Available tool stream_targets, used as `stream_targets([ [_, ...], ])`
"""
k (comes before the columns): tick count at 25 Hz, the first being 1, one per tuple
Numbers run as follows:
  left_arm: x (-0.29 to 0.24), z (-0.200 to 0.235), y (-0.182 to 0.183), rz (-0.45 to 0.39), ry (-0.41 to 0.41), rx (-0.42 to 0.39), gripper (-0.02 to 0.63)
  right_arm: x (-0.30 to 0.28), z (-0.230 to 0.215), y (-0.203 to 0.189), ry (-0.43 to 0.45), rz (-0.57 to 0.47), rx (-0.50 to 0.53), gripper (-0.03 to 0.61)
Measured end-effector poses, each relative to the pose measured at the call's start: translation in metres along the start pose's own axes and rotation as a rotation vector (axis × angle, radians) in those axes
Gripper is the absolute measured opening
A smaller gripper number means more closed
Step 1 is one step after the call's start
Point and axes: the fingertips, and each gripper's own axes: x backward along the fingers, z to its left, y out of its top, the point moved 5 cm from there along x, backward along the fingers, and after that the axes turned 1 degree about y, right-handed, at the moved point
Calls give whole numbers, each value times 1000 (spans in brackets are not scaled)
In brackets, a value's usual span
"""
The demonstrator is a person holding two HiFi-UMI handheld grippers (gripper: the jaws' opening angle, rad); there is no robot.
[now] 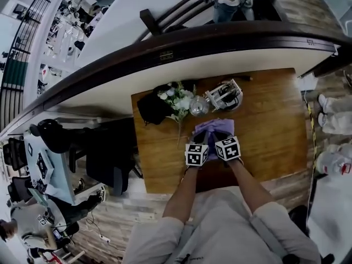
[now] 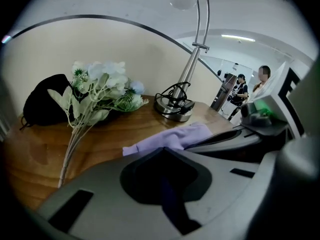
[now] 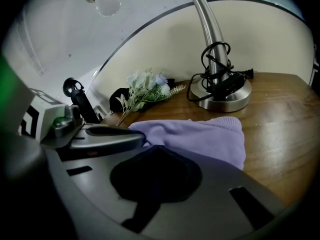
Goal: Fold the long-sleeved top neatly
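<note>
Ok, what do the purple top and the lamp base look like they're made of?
Purple top: soft matte knit, possibly cotton or fleece; one edge is ribbed and the cloth rumples loosely. Lamp base: metal by its look, brushed silver finish with a dull sheen.

The long-sleeved top (image 3: 200, 136) is soft lilac cloth, matt, with a ribbed knit cuff. The table (image 3: 285, 134) is brown wood with visible grain and a faint sheen. The lamp (image 3: 226, 101) has a shiny, smooth metal base and stem. The left gripper (image 2: 165, 154) and right gripper (image 3: 152, 149) are smooth, matt grey plastic.
</note>
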Motion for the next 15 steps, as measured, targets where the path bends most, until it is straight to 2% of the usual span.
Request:
stream_targets([
  [10, -1, -1, -4, 16, 25, -11, 23, -2, 0, -3, 46, 30, -4, 8],
  [15, -4, -4, -3, -3, 18, -21, 23, 2, -2, -4, 70, -6, 48, 8],
])
